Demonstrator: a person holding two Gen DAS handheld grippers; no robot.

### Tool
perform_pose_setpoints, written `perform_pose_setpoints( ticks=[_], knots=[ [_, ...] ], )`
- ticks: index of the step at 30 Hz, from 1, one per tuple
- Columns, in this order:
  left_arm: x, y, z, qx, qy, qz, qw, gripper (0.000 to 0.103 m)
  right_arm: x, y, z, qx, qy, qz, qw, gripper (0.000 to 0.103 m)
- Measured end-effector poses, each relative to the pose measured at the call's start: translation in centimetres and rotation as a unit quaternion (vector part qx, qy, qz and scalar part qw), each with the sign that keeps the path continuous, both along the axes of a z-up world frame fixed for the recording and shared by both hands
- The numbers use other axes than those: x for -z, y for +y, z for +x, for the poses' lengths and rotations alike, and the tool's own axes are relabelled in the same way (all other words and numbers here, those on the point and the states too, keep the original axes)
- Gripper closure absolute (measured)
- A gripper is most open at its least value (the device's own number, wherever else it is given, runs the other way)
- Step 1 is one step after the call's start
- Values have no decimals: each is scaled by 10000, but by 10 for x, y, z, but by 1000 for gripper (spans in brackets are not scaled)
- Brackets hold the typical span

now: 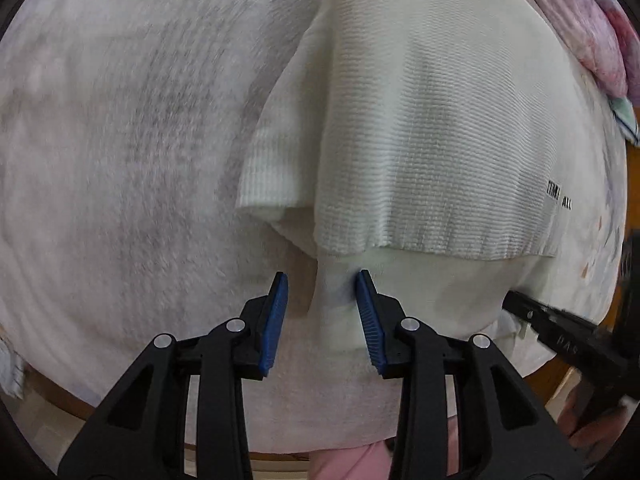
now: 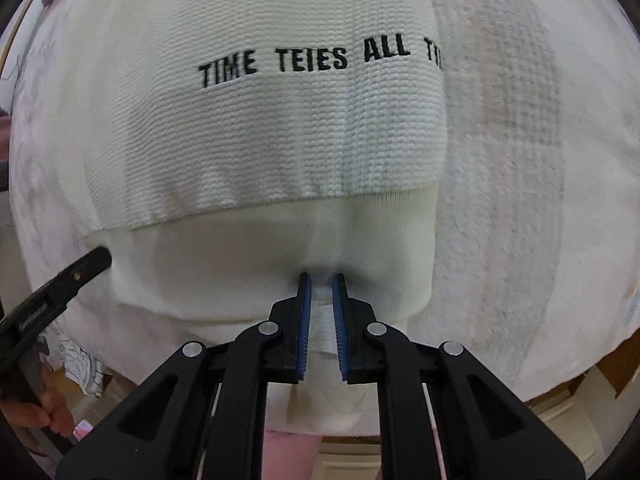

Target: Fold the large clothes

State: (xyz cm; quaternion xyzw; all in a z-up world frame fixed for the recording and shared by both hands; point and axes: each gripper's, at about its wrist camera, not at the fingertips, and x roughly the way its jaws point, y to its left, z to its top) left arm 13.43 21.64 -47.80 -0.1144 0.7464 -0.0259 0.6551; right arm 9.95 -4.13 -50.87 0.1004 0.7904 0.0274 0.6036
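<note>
A white knit sweater (image 1: 420,120) with black lettering lies on a white fleece-covered table; its ribbed hem is folded over a smoother white layer. In the right wrist view the sweater (image 2: 280,120) reads "TIME TEIES ALL". My left gripper (image 1: 322,280) is open, its blue pads either side of a fold of the smooth white fabric at the sweater's near left edge. My right gripper (image 2: 320,280) is nearly closed, its pads pinching the white fabric at the near edge. Each gripper shows at the other view's side: the right one (image 1: 560,332), the left one (image 2: 60,284).
A white fleece blanket (image 1: 120,140) covers the table and spreads to the left. A pink patterned cloth (image 1: 592,28) lies at the far right corner. The table's near edge and pink clothing (image 1: 348,460) show below. Crumpled patterned fabric (image 2: 80,360) hangs at the lower left.
</note>
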Motion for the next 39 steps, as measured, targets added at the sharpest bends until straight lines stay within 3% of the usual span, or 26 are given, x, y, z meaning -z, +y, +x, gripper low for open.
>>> perform_pose_setpoints(
  ticks=[1, 2, 3, 4, 5, 6, 9, 15, 18, 20, 21, 23, 24, 26, 28, 29, 31, 32, 33, 34, 35, 36, 38, 39],
  knots=[
    [-7, 0, 2, 111, -89, 53, 9999, 65, -2, -7, 3, 95, 115, 75, 9999, 91],
    [-15, 0, 7, 164, -214, 76, 9996, 61, -10, -13, 10, 203, 175, 260, 9993, 81],
    [-26, 0, 16, 151, -404, -27, 9991, 44, -21, -20, 17, 272, 110, 456, 9985, 71],
    [-35, 5, 21, 105, -579, -203, 9981, 33, -31, -26, 25, 329, -17, 628, 9975, 37],
    [-42, 10, 25, 71, -711, -343, 9969, 18, -48, -34, 34, 373, -332, 753, 9959, 15],
    [-45, 14, 29, 51, -797, -447, 9958, 18, -65, -42, 44, 332, -730, 657, 9946, 13],
    [-42, 38, 53, -260, -942, -912, 9910, 18, -79, -56, 56, 111, -1200, 721, 9901, 11],
    [3, 72, 99, -821, -916, -2039, 9712, 18, -38, -93, 74, 198, -1364, 897, 9864, 11],
    [25, 68, 119, -646, -851, -2474, 9630, 16, -16, -111, 88, 420, -1451, 1301, 9799, 11],
    [36, 62, 127, -406, -785, -2730, 9580, 5, 5, -114, 107, 415, -1370, 1594, 9768, 11],
    [37, 56, 130, -235, -823, -2902, 9531, 5, 6, -118, 114, 388, -1372, 1809, 9731, 11],
    [43, 51, 132, 29, -729, -3340, 9398, 5, 24, -105, 126, 356, -1270, 2475, 9599, 6],
    [49, 46, 132, 2, -570, -3727, 9262, 5, 29, -105, 127, 366, -1271, 2615, 9561, 6],
    [57, 39, 124, -167, -213, -4206, 9068, 5, 32, -108, 121, 486, -1303, 2936, 9458, 6],
    [63, 18, 112, -185, 153, -4619, 8866, 5, 43, -109, 99, 1000, -770, 3822, 9154, 6],
    [65, 10, 110, -227, 306, -4726, 8805, 5, 44, -107, 89, 1004, -617, 3866, 9147, 6],
    [70, -7, 99, -449, 488, -4923, 8679, 5, 45, -93, 66, 644, -339, 3736, 9247, 6],
    [70, -7, 97, -635, 372, -4810, 8736, 6, 45, -87, 54, 523, -274, 3614, 9305, 7],
    [70, -4, 96, -875, 323, -4505, 8879, 26, 41, -87, 49, 526, -411, 3511, 9339, 8],
    [70, 0, 96, -1057, 334, -4065, 9069, 46, 39, -90, 48, 668, -499, 3392, 9370, 23],
    [68, 5, 96, -1247, 321, -3809, 9156, 58, 40, -96, 49, 989, -434, 3032, 9468, 39],
    [62, 5, 95, -1316, 211, -3705, 9192, 63, 37, -100, 49, 1190, -364, 2853, 9503, 46],
    [33, -11, 95, -897, -209, -3115, 9458, 69, 14, -96, 47, 1047, -595, 2576, 9587, 71],
    [21, -19, 97, -684, -301, -2845, 9558, 71, 2, -93, 47, 869, -690, 2446, 9633, 74]
  ],
)
